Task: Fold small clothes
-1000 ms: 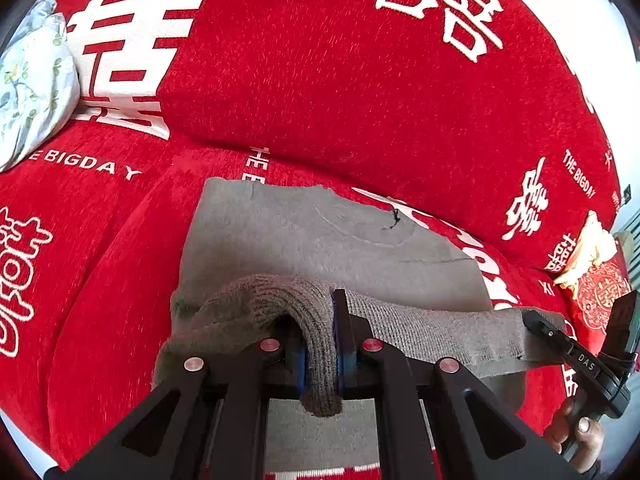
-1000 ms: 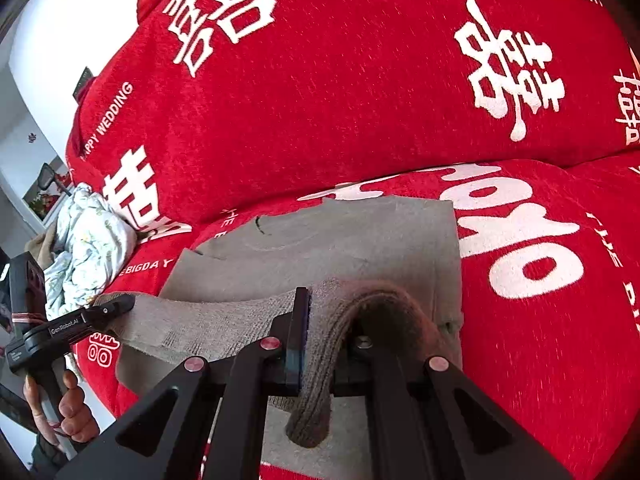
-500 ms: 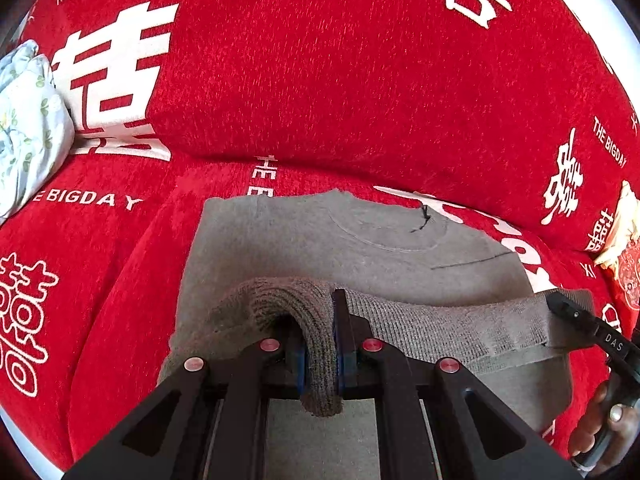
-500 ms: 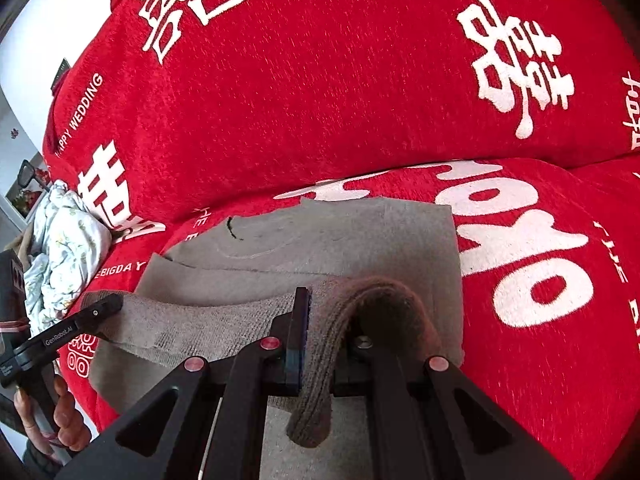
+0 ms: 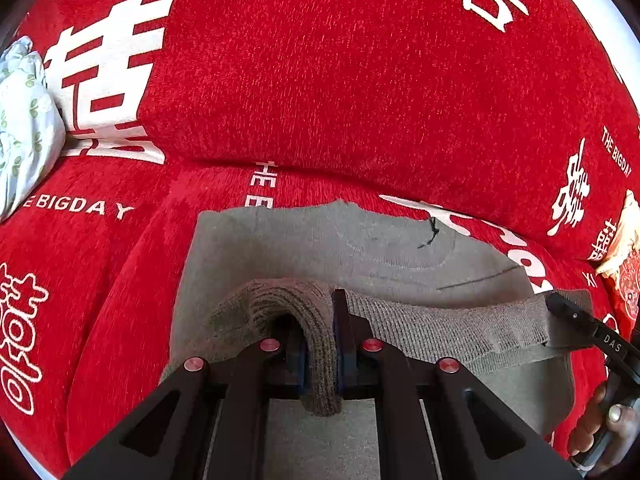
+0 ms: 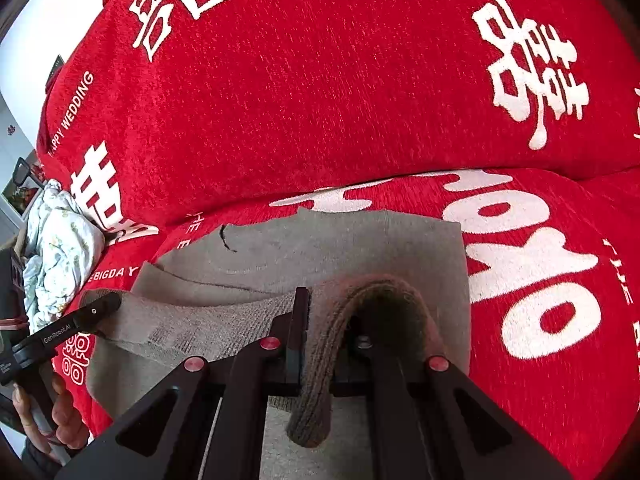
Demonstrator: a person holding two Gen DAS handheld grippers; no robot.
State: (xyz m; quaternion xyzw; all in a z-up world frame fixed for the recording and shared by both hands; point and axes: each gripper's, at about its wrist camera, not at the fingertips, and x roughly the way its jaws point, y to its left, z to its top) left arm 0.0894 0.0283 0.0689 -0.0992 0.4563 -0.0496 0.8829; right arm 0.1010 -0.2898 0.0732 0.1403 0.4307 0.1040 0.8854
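A grey-brown ribbed knit sweater [image 5: 360, 248] lies on a bright red sofa cover [image 5: 320, 80] printed with white characters and white lettering, while a pale blue cloth [image 5: 24, 128] with small green leaf sprigs sits at the left edge of the frame.

Red sofa [image 5: 360, 100] with white lettering, pale floral bedding [image 6: 60, 256] beside it, white wall [image 6: 24, 40]

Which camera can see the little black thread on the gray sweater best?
The left wrist view. There the black thread sits near the middle of the gray sweater, by the neckline, sharp enough to show its loose ends. The right wrist view shows it too, but off to the side, as only a thin curved line.
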